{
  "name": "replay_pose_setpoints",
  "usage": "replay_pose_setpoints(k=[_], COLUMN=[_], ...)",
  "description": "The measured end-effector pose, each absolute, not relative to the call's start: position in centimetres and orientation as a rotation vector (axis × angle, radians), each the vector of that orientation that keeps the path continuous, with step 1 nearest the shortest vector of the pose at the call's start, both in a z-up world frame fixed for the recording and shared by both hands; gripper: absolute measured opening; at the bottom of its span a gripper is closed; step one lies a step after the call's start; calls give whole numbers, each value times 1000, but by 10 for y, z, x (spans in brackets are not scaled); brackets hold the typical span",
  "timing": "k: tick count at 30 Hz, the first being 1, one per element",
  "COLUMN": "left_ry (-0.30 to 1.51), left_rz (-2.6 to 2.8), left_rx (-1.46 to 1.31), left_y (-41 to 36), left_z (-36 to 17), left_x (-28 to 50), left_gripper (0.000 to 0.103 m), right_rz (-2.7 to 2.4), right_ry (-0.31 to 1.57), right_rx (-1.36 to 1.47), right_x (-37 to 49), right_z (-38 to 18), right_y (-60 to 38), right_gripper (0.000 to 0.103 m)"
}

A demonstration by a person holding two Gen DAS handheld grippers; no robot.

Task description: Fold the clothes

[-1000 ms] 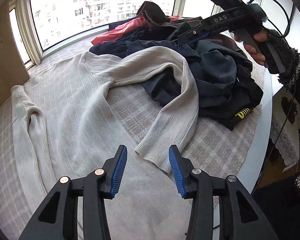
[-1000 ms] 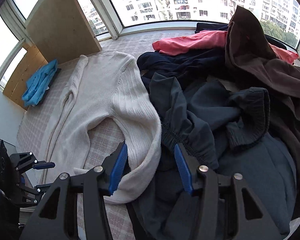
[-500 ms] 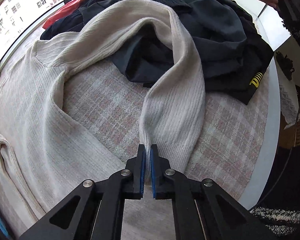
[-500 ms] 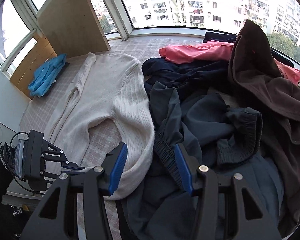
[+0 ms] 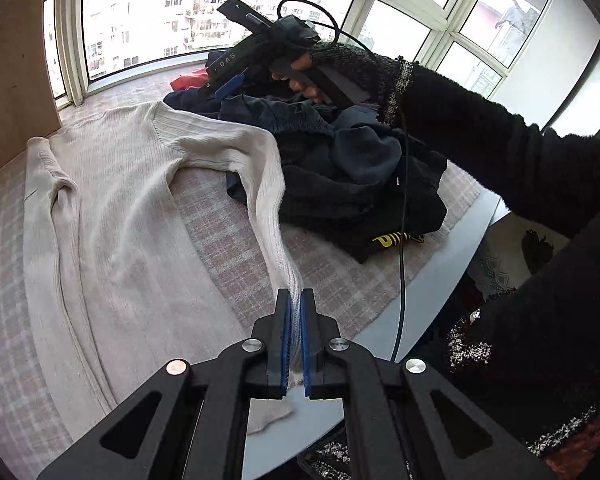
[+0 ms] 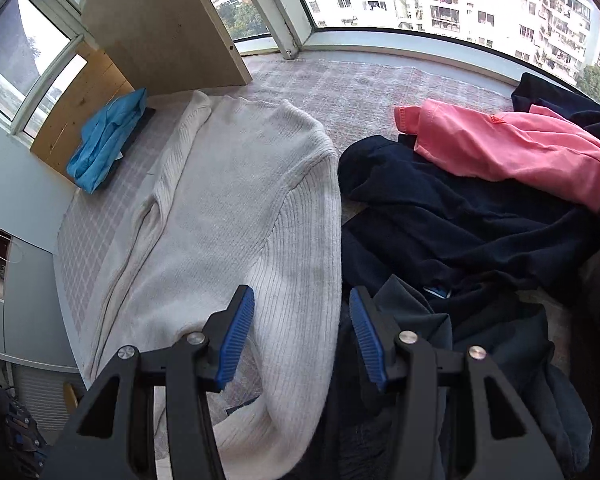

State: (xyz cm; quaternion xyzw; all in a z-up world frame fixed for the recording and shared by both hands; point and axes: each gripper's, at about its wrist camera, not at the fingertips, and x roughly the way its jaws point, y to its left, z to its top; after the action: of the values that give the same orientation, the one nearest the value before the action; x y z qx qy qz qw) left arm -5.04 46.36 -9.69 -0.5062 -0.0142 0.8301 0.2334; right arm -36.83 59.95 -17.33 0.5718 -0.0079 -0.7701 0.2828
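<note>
A cream ribbed sweater [image 5: 112, 200] lies spread on the checked cloth; it also shows in the right wrist view [image 6: 236, 200]. My left gripper [image 5: 294, 340] is shut on the cuff end of its right sleeve [image 5: 268, 200] and holds it lifted and stretched near the table's front edge. My right gripper [image 6: 302, 332] is open and empty, hovering over the upper part of that sleeve beside the dark clothes; it also shows in the left wrist view [image 5: 236, 76], held above the pile.
A pile of dark clothes [image 5: 360, 184] lies right of the sweater, with a pink garment [image 6: 512, 144] at the back. A folded blue garment [image 6: 108, 136] sits by a wooden panel [image 6: 160, 28]. The table edge [image 5: 420, 304] runs close on the right.
My left gripper closed on the sleeve cuff and has pulled it up and back toward the front edge. My right gripper moved forward over the sweater's shoulder, still open.
</note>
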Motion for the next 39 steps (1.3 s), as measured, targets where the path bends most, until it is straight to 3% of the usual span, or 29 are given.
replay_pose_setpoints(k=[5, 10, 12, 13, 14, 22, 28, 30, 31, 32, 36, 39], left_ry=[-146, -196, -227, -242, -255, -425, -840, -939, -967, -983, -975, -974], left_rz=[2375, 2381, 2377, 2374, 2366, 2366, 2441, 2422, 2400, 2378, 2330, 2351], left_rx=[-1405, -1407, -1413, -1416, -1405, -1266, -1320, -1398, -1465, -1515, -1569, -1582], left_y=[448, 444, 442, 441, 442, 430, 357, 345, 342, 341, 341, 334], left_z=[-101, -111, -117, -119, -121, -124, -165, -194, -210, -223, -242, -239], left_x=[-38, -31, -31, -31, -30, -16, 26, 33, 33, 33, 31, 30], left_gripper=[4, 4, 4, 4, 4, 4, 4, 4, 3, 3, 3, 4], right_rz=[-2097, -2014, -1983, -1969, -1962, -1977, -1990, -1975, -1989, -2008, -2039, -2052], right_ry=[84, 9, 24, 44, 70, -7, -46, -74, -18, 41, 109, 102], right_rx=[1661, 1737, 1728, 1726, 1727, 1753, 1772, 1813, 1833, 1849, 1784, 1749], right_x=[-399, -404, -399, -396, -394, -412, -443, -460, -462, -464, -446, -422], right_z=[-204, -221, -219, -218, -215, -168, -150, -165, -173, -180, -181, -181], right_y=[576, 577, 575, 574, 573, 567, 512, 489, 476, 464, 461, 486], right_gripper=[50, 49, 34, 8, 6, 5, 6, 14, 32, 38, 38, 44])
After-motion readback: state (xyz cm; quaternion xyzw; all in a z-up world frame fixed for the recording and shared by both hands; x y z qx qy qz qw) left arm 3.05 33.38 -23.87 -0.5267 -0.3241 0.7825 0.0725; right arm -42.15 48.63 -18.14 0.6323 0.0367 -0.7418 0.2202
